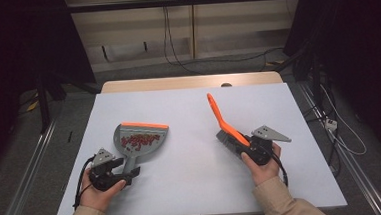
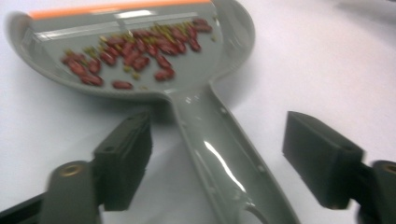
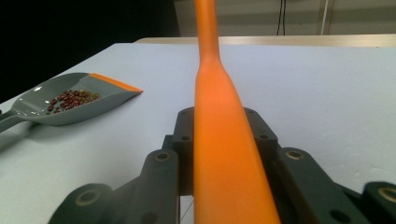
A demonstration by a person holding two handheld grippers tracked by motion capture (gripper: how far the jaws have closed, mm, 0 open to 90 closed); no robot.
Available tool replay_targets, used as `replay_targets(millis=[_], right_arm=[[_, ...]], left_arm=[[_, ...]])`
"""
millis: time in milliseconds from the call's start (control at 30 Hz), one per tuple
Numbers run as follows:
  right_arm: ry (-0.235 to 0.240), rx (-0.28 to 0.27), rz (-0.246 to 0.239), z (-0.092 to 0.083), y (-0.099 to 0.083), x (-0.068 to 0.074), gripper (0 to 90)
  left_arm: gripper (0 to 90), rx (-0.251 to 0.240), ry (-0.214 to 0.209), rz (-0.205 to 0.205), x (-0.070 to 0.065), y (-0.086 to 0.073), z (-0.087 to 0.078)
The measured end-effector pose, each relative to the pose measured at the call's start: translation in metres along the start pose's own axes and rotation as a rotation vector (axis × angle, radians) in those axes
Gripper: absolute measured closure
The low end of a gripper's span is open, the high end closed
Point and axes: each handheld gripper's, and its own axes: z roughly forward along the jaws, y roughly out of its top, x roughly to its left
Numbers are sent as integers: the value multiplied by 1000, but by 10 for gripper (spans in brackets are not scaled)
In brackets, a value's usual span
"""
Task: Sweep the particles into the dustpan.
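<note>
The grey plastic dustpan (image 1: pixel 139 139) with an orange front lip is seen lying flat on the white table (image 1: pixel 193 182), left of centre, its handle pointing back toward the person. A scatter of small red beans (image 1: pixel 138 139) with a few greenish grains is held in its shallow bowl, gathered near the lip. The left gripper (image 1: pixel 127 172) is placed at the handle end; in the left gripper view its jaws are spread on either side of the handle (image 2: pixel 224 158), pads clear of the plastic, so nothing is gripped. The right gripper (image 1: pixel 243 149) is clamped on the orange-handled hand brush (image 1: pixel 221 118), whose long handle rises up and away from the jaws while the grey brush head (image 1: pixel 226 139) lies near the table beside them. Handling judgement: the dustpan is taken to be light, rigid and glossy, hence somewhat slippery under hard pads. The load is loose and rolls freely, so the pan is best kept level or tipped slightly back. The handle is channel-shaped, and its mid-length is judged the best hold, squeezed across the two side walls. A grip at the very tip is expected to let the loaded bowl droop.
</note>
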Motion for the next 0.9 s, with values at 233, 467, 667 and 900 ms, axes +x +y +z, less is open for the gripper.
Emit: replay_targets(millis=[233,467,667,900], right_arm=[[-34,57,49,7,-5,-13,704],[-75,67,94,1,-9,-29,700],[-121,124,41,-14,-12,-32,657],[-95,219,-67,-40,-21,-24,388]], left_arm=[[180,-42,6,24,2,5,-3],[171,-69,25,38,4,9,-7],[169,-80,23,51,2,11,-8],[168,-71,17,63,0,13,-6]])
